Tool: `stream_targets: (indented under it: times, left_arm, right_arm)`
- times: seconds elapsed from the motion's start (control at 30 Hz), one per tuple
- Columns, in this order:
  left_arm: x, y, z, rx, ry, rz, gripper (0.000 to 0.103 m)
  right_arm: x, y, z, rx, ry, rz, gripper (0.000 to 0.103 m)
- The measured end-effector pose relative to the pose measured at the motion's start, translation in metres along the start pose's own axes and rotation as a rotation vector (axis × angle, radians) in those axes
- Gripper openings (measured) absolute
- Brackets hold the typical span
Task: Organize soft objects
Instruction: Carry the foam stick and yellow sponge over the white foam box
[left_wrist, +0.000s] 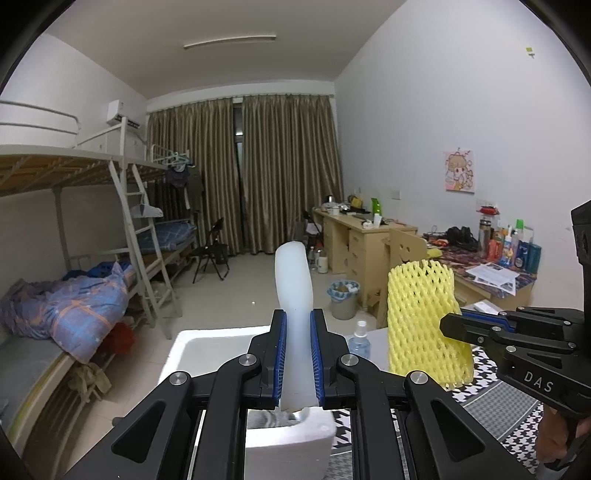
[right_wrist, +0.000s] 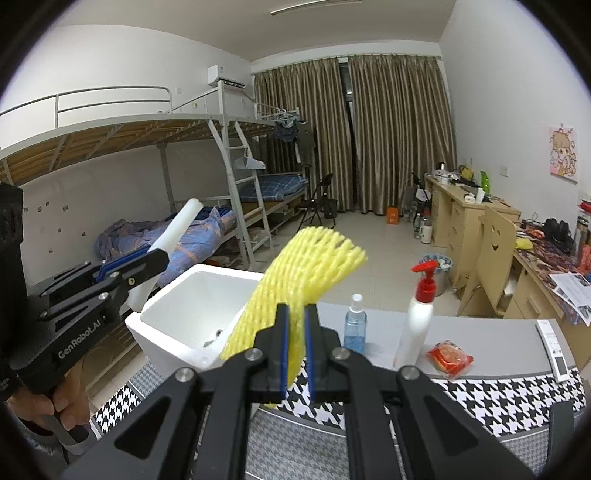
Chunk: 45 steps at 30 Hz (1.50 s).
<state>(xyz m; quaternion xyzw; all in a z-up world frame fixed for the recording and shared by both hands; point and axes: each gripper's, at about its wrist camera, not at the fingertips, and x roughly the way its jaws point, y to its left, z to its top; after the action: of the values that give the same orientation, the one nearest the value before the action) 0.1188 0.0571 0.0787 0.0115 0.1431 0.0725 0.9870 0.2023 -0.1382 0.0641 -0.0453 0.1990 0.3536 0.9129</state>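
Room: dormitory with bunk beds (left_wrist: 74, 221) along one wall, drawn brown curtains (left_wrist: 243, 170) at the far end, wooden desks (left_wrist: 365, 236) along the other wall.
Left wrist view, left gripper (left_wrist: 298, 354): clenched on a white foam strip (left_wrist: 293, 280) that stands up between the blue pads and bends slightly at the top.
Left wrist view, below: white foam box (left_wrist: 207, 339) sits under the gripper, its open top only partly seen.
Left wrist view, right gripper (left_wrist: 452, 326): comes in from the side, grasping a yellow foam net sleeve (left_wrist: 424, 321), which hangs beside the strip without touching it.
Left wrist view, around: clear spray bottle (left_wrist: 359, 339) just behind the box, between strip and sleeve; houndstooth cloth (left_wrist: 491, 373) on the table.
Right wrist view, right gripper (right_wrist: 296, 354): closed on the sleeve (right_wrist: 306, 266), squeezed flat between the pads, fanning out above.
Right wrist view, box (right_wrist: 192, 295): whole cavity visible, sleeve over its near corner.
Right wrist view, left gripper (right_wrist: 159, 258): holds the strip (right_wrist: 177, 229) tilted, beside the box.
Seen only here: red-capped pump bottle (right_wrist: 419, 317), orange packet (right_wrist: 450, 358), white remote (right_wrist: 554, 349), and the spray bottle (right_wrist: 355, 328) standing near the box.
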Motion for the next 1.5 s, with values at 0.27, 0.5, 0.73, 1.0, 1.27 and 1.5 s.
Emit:
stream_targets:
  times: [0.27, 0.5, 0.73, 1.0, 1.27, 1.5]
  left_arm:
    - [0.009, 0.011, -0.002, -0.012, 0.023, 0.039, 0.015]
    - [0.02, 0.028, -0.005, -0.035, 0.048, 0.074, 0.016]
    - [0.028, 0.038, -0.012, -0.049, 0.073, 0.096, 0.019]
    - [0.047, 0.048, -0.022, -0.071, 0.129, 0.102, 0.02]
    - [0.052, 0.061, -0.028, -0.09, 0.154, 0.132, 0.06]
    - [0.038, 0.067, -0.027, -0.093, 0.104, 0.173, 0.09]
  right_arm:
    - [0.015, 0.012, 0.007, -0.016, 0.013, 0.035, 0.01]
    - [0.03, 0.024, 0.012, -0.04, 0.024, 0.067, 0.01]
    - [0.046, 0.035, 0.014, -0.052, 0.044, 0.085, 0.01]
    - [0.055, 0.038, 0.015, -0.056, 0.054, 0.094, 0.011]
    - [0.061, 0.04, 0.016, -0.063, 0.061, 0.099, 0.011]
    - [0.065, 0.043, 0.016, -0.065, 0.067, 0.107, 0.011]
